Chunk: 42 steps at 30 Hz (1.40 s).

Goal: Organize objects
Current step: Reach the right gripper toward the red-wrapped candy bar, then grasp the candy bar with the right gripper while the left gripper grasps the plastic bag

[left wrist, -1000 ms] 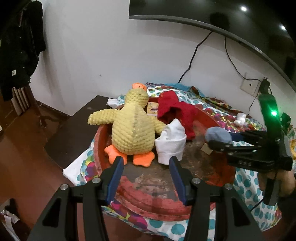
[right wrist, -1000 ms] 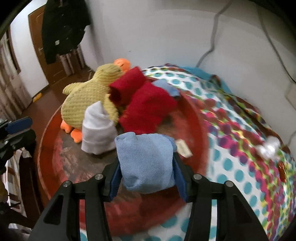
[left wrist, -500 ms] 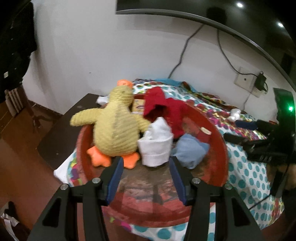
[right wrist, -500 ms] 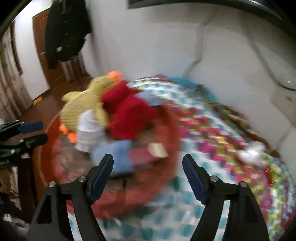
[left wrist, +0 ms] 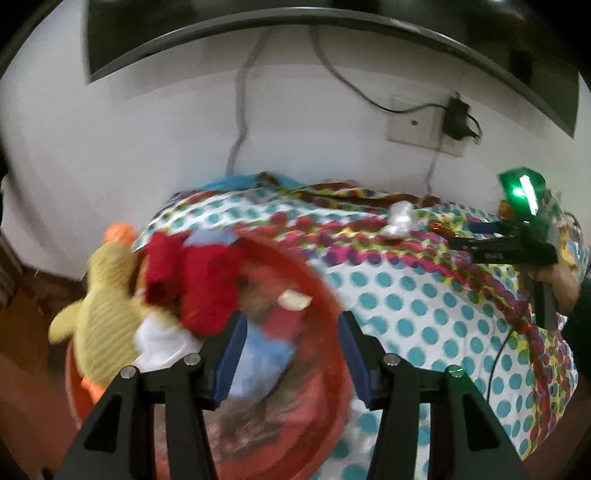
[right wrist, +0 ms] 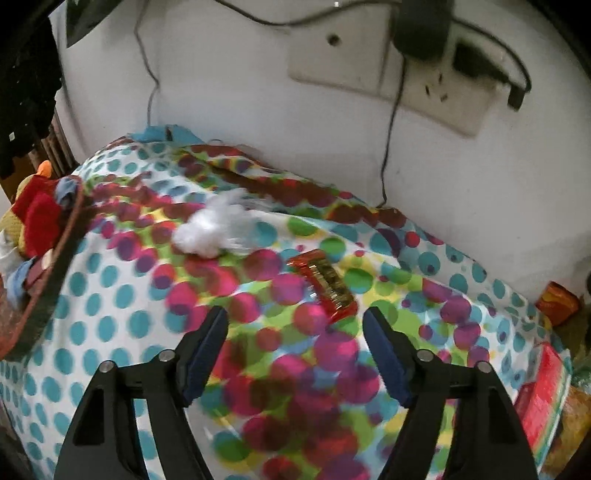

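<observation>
A round red tray [left wrist: 332, 314] on the dotted cloth holds a yellow plush duck [left wrist: 107, 314], a red garment [left wrist: 207, 291], a white rolled cloth [left wrist: 162, 339] and a light blue rolled cloth [left wrist: 258, 362]. My left gripper [left wrist: 290, 350] is open and empty over the tray's right part. My right gripper [right wrist: 295, 343] is open and empty above the cloth, just short of a red wrapped candy bar [right wrist: 325, 284]. A white crumpled wad [right wrist: 214, 225] lies beyond it to the left. The tray's rim [right wrist: 48, 273] shows at the right wrist view's left edge. The right gripper [left wrist: 476, 240] also shows in the left wrist view.
The table wears a multicoloured dotted cloth [right wrist: 122, 295] and stands against a white wall with a socket plate [right wrist: 388, 74] and hanging cables. Red and orange packets [right wrist: 543, 387] lie at the table's right end. A dark TV edge [left wrist: 295, 22] hangs above.
The right gripper let go of the blue cloth, which now lies in the tray, and swung right toward the candy bar. The left gripper turned right and moved closer over the tray.
</observation>
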Tool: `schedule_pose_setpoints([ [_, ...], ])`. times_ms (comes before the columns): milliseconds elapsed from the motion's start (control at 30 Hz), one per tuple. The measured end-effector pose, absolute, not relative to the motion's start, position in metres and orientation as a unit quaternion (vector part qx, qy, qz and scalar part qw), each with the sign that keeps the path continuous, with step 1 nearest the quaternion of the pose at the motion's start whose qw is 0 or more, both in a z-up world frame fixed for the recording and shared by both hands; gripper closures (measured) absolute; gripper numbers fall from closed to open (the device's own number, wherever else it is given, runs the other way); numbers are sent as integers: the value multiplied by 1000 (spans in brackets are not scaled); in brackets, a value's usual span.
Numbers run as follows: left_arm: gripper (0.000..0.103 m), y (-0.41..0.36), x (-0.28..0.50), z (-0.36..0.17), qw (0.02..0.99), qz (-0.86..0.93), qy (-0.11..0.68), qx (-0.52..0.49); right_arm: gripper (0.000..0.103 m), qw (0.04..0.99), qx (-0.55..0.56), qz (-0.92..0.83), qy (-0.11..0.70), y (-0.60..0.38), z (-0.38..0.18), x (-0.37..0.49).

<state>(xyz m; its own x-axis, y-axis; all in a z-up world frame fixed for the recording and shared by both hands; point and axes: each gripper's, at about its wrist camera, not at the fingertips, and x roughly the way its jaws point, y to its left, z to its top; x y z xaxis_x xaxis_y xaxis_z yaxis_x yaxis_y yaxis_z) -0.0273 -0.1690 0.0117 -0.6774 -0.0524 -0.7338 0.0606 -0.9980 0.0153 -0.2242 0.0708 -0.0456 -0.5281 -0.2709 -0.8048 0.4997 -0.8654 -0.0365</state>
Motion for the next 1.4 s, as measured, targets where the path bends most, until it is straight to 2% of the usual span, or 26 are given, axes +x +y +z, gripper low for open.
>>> schedule_pose_setpoints([
  [133,50,-136,-61,8,1,-915,-9,403,42,230,436,-861,121,73,-59,-248],
  [367,50,-86,-128,6,-66,-911,-80,399,42,244,440,-858,110,77,-74,-268],
  [500,50,-79,-163,-2,-93,-904,-58,413,46,260,434,-856,109,74,-73,-270],
  [533,50,-77,-170,-4,-101,-903,-53,415,52,264,433,-855,108,73,-73,-269],
  [600,50,-72,-182,-11,-95,-904,-60,413,55,259,428,-857,121,68,-74,-267],
  [633,50,-67,-189,-17,-101,-901,-69,416,60,257,427,-858,125,67,-74,-266],
  [667,50,-65,-193,-21,-102,-900,-73,418,71,254,426,-859,122,67,-73,-266],
  [767,50,-55,-204,-34,-127,-892,-81,426,83,253,431,-859,109,75,-70,-263],
  [1033,50,-38,-243,-62,-131,-880,-81,449,83,235,428,-871,55,98,-56,-212],
  [1400,50,-22,-268,-94,-114,-872,-104,465,83,203,438,-875,33,104,-69,-168],
])
